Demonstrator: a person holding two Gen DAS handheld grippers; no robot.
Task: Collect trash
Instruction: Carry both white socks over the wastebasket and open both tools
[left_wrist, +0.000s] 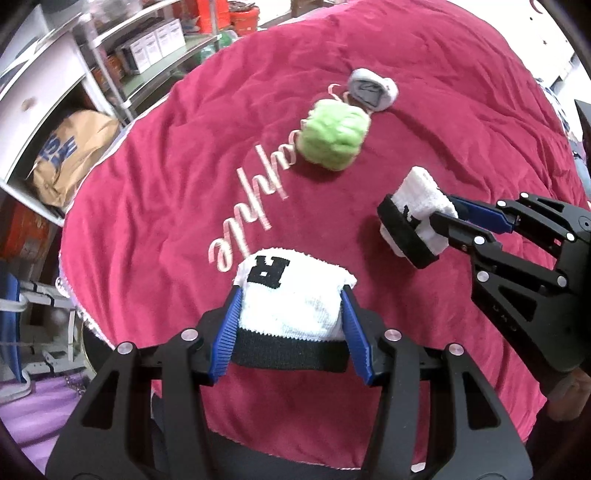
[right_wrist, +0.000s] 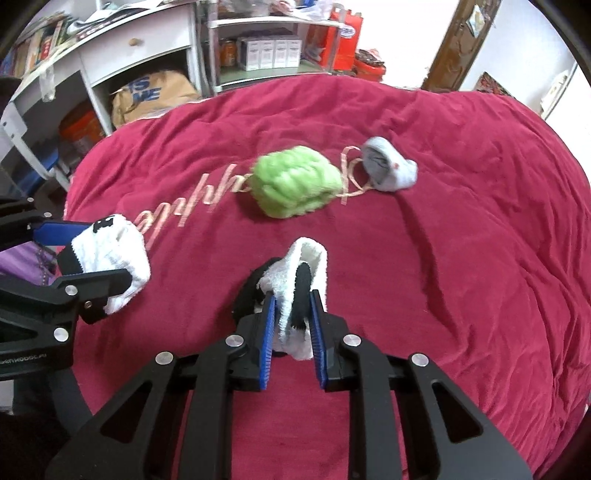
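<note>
Crimson bedspread (left_wrist: 424, 74) with pale script embroidery covers the bed and carries every loose item; white shelving (right_wrist: 122, 55) with boxes and a brown paper bag (right_wrist: 155, 96) stands beyond its far edge.

Left gripper (left_wrist: 291, 317): jaws roughly a third open, blue pads pressed against both flanks of a rolled white sock (left_wrist: 291, 295) with a black band and a black letter "R". The roll is wider than it is deep, its long axis spanning the jaw gap. In the right wrist view this gripper (right_wrist: 110, 258) appears at the left edge of the bedspread.

Right gripper (right_wrist: 293, 314): jaws nearly closed, pinching a second white-and-black sock (right_wrist: 306, 273), folded thin and standing upright between the pads. In the left wrist view the same bundle (left_wrist: 421, 199) projects beyond the fingers.

Both bundles seem lifted clear of the fabric, though contact cannot be ruled out.

Remaining on the bedspread: a lime-green fuzzy bundle (right_wrist: 295, 181) near the centre, lying across the embroidery, and a grey sock bundle (right_wrist: 388, 166) just beyond it toward the far right, the two almost touching.

Governing relation: the green bundle lies ahead of both sets of fingers, toward the far edge, its long axis running roughly left to right in the right wrist view. It sits nearly in line with the right gripper and off to the right of the left one, so the right hand is judged the nearer. Neither hand is free; depositing the held socks probably comes first. No bin is visible.
</note>
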